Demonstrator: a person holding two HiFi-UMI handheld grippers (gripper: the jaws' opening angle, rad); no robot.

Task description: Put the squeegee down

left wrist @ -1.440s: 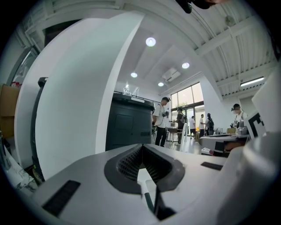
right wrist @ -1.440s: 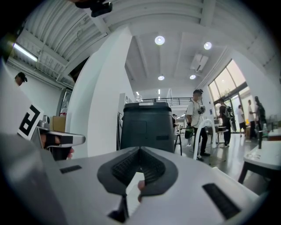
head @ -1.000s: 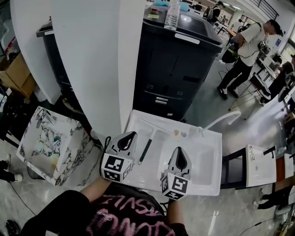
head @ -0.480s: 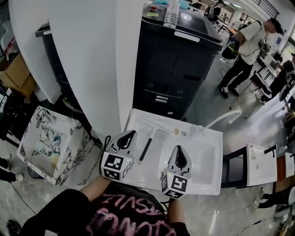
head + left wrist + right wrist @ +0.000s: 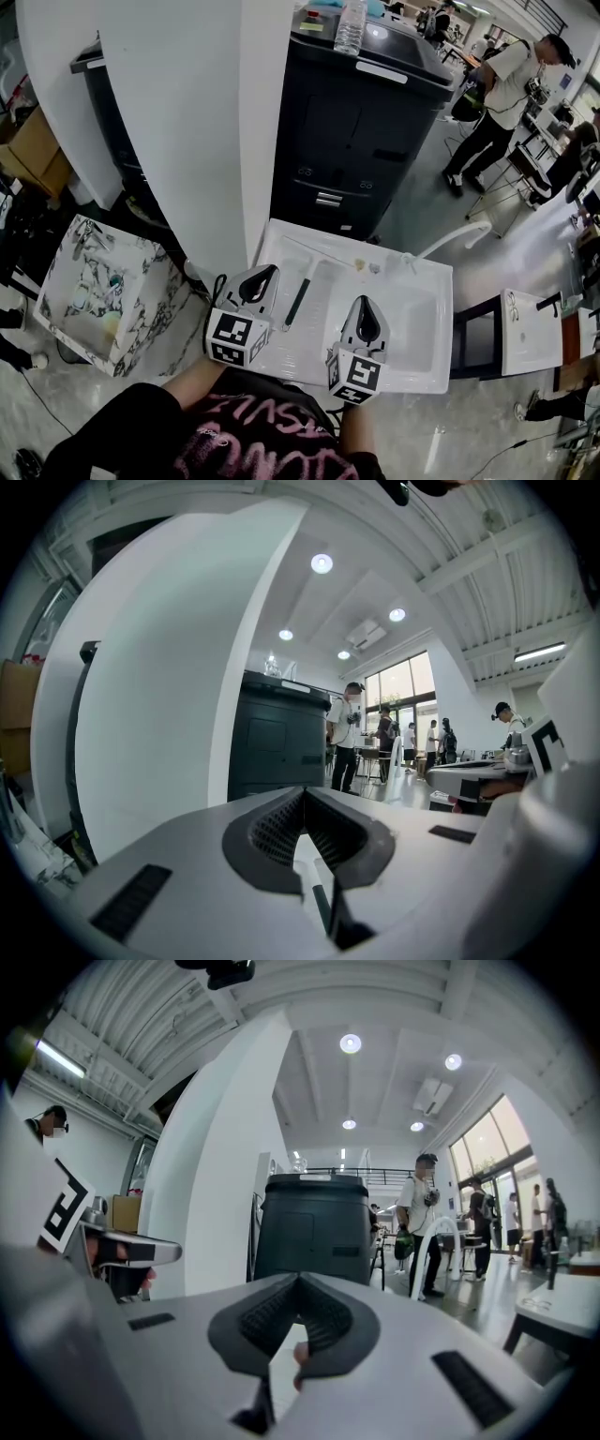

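Note:
The squeegee (image 5: 297, 302), with a dark handle and a thin white blade, lies flat on the left part of the white sink basin (image 5: 412, 370). My left gripper (image 5: 270, 272) hovers just left of its handle, shut and empty, not touching it. My right gripper (image 5: 366, 303) hangs over the middle of the basin, also shut with nothing in it. In the left gripper view the jaws (image 5: 302, 792) meet at their tips and the squeegee handle (image 5: 322, 907) shows below through the gap. In the right gripper view the jaws (image 5: 298, 1279) are closed too.
A black cabinet (image 5: 366, 131) with a water bottle (image 5: 351, 26) on top stands right behind the basin. A white pillar (image 5: 178, 112) rises at the left, with a marble-patterned box (image 5: 94, 291) beside it. A curved white pipe (image 5: 455, 239) and people (image 5: 497, 103) are at the right.

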